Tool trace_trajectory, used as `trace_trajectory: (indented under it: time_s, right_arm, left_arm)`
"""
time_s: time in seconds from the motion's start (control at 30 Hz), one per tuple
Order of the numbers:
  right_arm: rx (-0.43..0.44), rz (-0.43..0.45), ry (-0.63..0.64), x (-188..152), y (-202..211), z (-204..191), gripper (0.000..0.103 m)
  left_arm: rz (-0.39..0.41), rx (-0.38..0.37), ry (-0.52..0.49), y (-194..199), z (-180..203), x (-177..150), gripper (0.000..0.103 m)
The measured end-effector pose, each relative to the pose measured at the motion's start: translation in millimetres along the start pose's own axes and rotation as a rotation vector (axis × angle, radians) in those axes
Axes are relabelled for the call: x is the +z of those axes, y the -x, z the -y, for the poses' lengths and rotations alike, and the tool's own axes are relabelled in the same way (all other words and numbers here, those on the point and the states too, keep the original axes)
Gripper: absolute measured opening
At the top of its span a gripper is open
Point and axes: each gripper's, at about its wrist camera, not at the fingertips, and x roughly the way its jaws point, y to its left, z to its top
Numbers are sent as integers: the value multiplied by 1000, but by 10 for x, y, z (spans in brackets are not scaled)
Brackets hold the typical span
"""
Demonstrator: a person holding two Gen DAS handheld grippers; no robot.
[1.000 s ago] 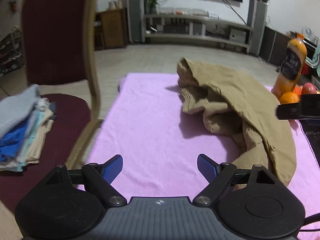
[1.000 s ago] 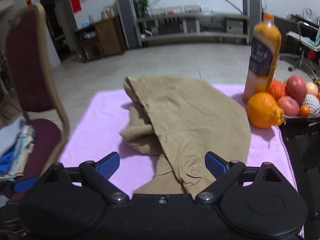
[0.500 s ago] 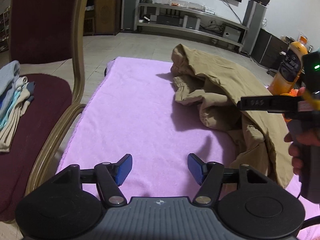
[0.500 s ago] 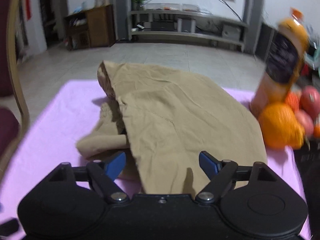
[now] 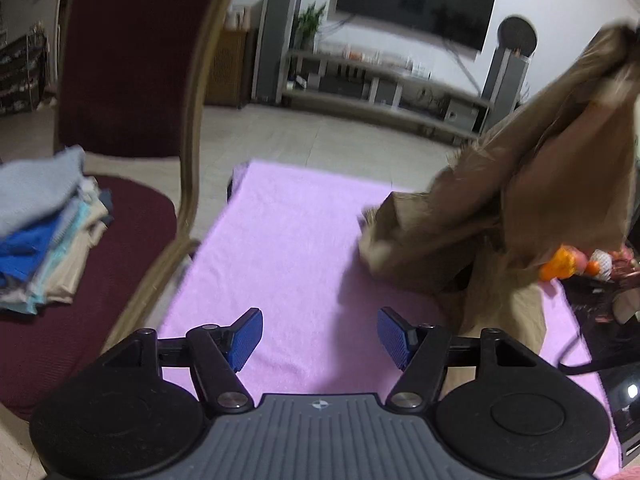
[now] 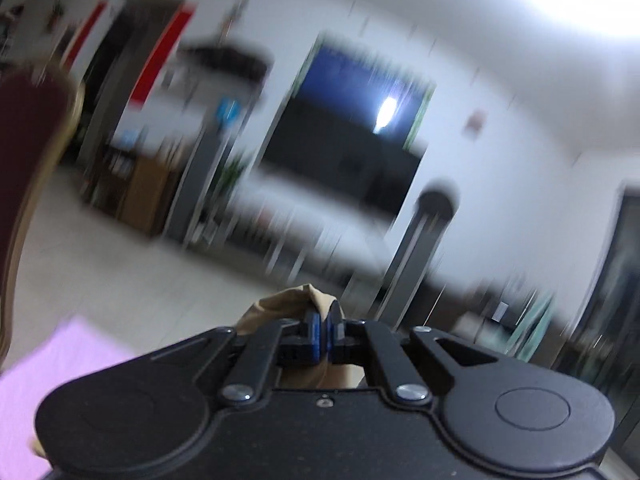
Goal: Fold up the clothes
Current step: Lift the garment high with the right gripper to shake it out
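the tan garment (image 5: 520, 200) hangs at the right of the left wrist view, its top bunched high near the upper right corner and its long axis running steeply down to the pink cloth (image 5: 288, 248) on the bench; the lower end trails onto the cloth near the right edge; a fold juts out leftward at mid-height; edges blurred, so which kind of garment it is cannot be told; the right gripper (image 6: 322, 334) has its fingers pressed together on a pinch of this tan fabric (image 6: 296, 300), a small bunch standing up just beyond the blue pads (image 6: 314, 334); the left gripper (image 5: 320, 336) is above bare pink cloth with nothing between its fingers, the blue pads (image 5: 244, 338) standing fairly wide and opening; it is well apart from the garment, which lies to its right.

the left wrist view alone shows the whole hanging garment, a stack of folded clothes (image 5: 44, 224) on the dark red seat of a chair (image 5: 132, 60) at left, and fruit (image 5: 576, 264) low at right behind the garment; the right wrist view alone shows the grip itself; there the room is heavily smeared, with only a corner of pink cloth (image 6: 60, 360) low at left and the chair back (image 6: 32, 128) at the left edge; a dark screen (image 6: 340, 152) fills the wall ahead.
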Motion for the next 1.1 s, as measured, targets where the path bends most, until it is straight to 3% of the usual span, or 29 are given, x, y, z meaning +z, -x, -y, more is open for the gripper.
trace_trajectory:
  time_s: [0.17, 0.37, 0.43, 0.6, 0.73, 0.83, 0.9, 0.93, 0.97, 1.0, 1.03, 1.1]
  right_arm:
    - [-103, 208, -31, 537, 688, 480, 3]
    - [-184, 312, -69, 969, 979, 1065, 3]
    - [-141, 327, -80, 1132, 1007, 1259, 3]
    - [63, 334, -119, 1442, 895, 1375, 3]
    - [391, 233, -36, 1520, 514, 739, 3]
    - [644, 87, 108, 1317, 122, -181, 4]
    - [692, -56, 203, 1017, -78, -836, 8]
    - [714, -128, 251, 867, -178, -1164, 27]
    - [734, -200, 298, 716, -278, -1487, 39]
    - [692, -261, 343, 512, -351, -1675, 49]
    - [649, -320, 386, 311, -423, -1857, 50]
    - [598, -371, 336, 38, -448, -1769, 52]
  left_arm:
    - [80, -33, -35, 473, 84, 39, 68]
    - [142, -101, -72, 881, 220, 79, 70]
    - [153, -120, -84, 964, 266, 81, 70]
    - [139, -143, -108, 1019, 311, -8, 71]
    - [78, -97, -97, 876, 234, -158, 71]
    - [13, -53, -79, 694, 116, -307, 71]
    - [-46, -18, -74, 527, 30, -405, 70]
    - [-75, 1, -72, 457, -14, -453, 69]
    - [-97, 12, -71, 406, -58, -500, 69]
    - [-120, 24, -69, 356, -103, -548, 69]
    - [-142, 35, -68, 306, -148, -596, 68]
    - [-178, 43, -57, 218, -222, -658, 68]
